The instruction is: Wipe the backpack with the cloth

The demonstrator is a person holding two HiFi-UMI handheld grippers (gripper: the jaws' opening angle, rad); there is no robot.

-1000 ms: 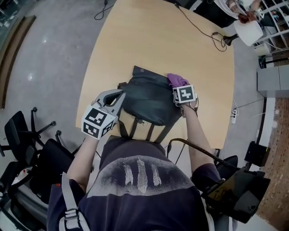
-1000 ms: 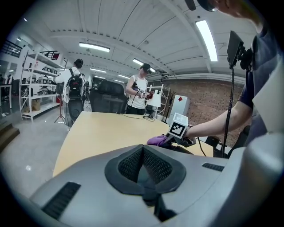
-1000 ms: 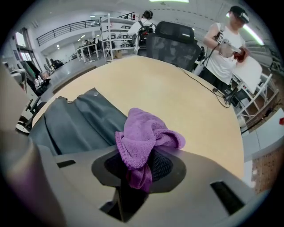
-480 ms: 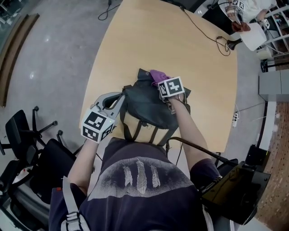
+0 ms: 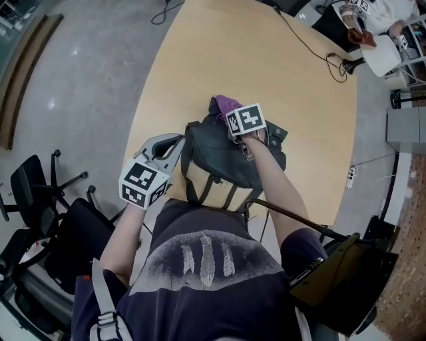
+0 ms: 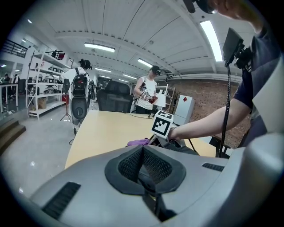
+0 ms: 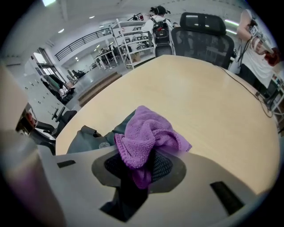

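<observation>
A dark backpack (image 5: 223, 156) lies on the wooden table (image 5: 266, 60) near its front edge, straps (image 5: 223, 194) hanging toward me. My right gripper (image 5: 234, 113) is shut on a bunched purple cloth (image 5: 225, 103), pressed on the pack's far top edge. In the right gripper view the cloth (image 7: 148, 133) bulges from the right gripper (image 7: 142, 164) over the backpack (image 7: 86, 137). My left gripper (image 5: 180, 142) sits shut at the pack's left edge, seemingly pinching it. In the left gripper view the left gripper (image 6: 143, 153) has its pads together, with the cloth (image 6: 138, 142) beyond.
Black office chairs (image 5: 40, 200) stand on the floor to my left. A cable (image 5: 313, 46) runs across the table's far right side. A person (image 5: 373, 13) sits at the far right corner. Bare wood stretches beyond the backpack.
My right gripper has swept the cloth leftward and away along the backpack's top, and the pack has bunched up under it. The left gripper has held its place.
</observation>
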